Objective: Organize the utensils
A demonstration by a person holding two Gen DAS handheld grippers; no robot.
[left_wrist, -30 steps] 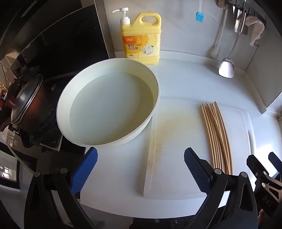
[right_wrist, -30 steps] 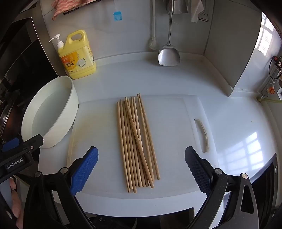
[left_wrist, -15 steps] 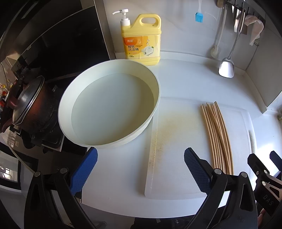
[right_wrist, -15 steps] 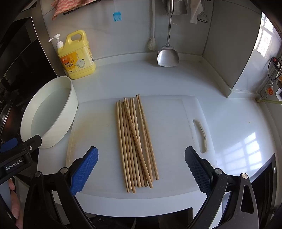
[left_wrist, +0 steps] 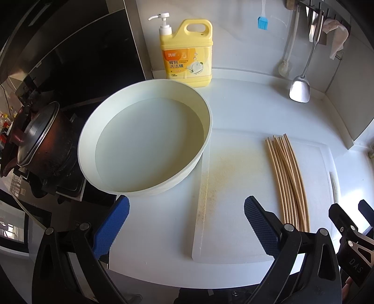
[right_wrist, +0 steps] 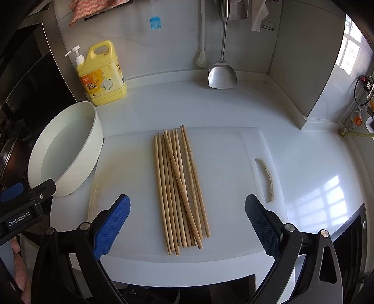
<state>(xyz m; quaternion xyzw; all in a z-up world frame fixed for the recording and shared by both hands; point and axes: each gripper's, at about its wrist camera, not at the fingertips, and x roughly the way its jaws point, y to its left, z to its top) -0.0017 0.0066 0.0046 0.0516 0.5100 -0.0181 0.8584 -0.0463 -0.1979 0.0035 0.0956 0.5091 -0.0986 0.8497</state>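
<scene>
Several wooden chopsticks (right_wrist: pixel 180 187) lie in a loose bundle on a white cutting board (right_wrist: pixel 131 163), one lying crosswise over the others. They also show in the left wrist view (left_wrist: pixel 287 177) on the board's (left_wrist: pixel 233 187) right side. My right gripper (right_wrist: pixel 187 224) is open and empty, hovering over the near ends of the chopsticks. My left gripper (left_wrist: pixel 187 224) is open and empty, above the board's left edge, near a white basin (left_wrist: pixel 145 138) of water. The basin also shows in the right wrist view (right_wrist: pixel 67 149).
A yellow dish-soap bottle (left_wrist: pixel 187 51) stands against the back wall. A metal spatula (right_wrist: pixel 222 72), a brush and a blue silicone brush (right_wrist: pixel 155 22) hang on the wall. A dark pot (left_wrist: pixel 37 142) sits on the stove at left. The counter's front edge is close below.
Both grippers have shifted slightly; the scene has drifted a little in each view. Chopsticks and basin have not moved. Both stay open.
</scene>
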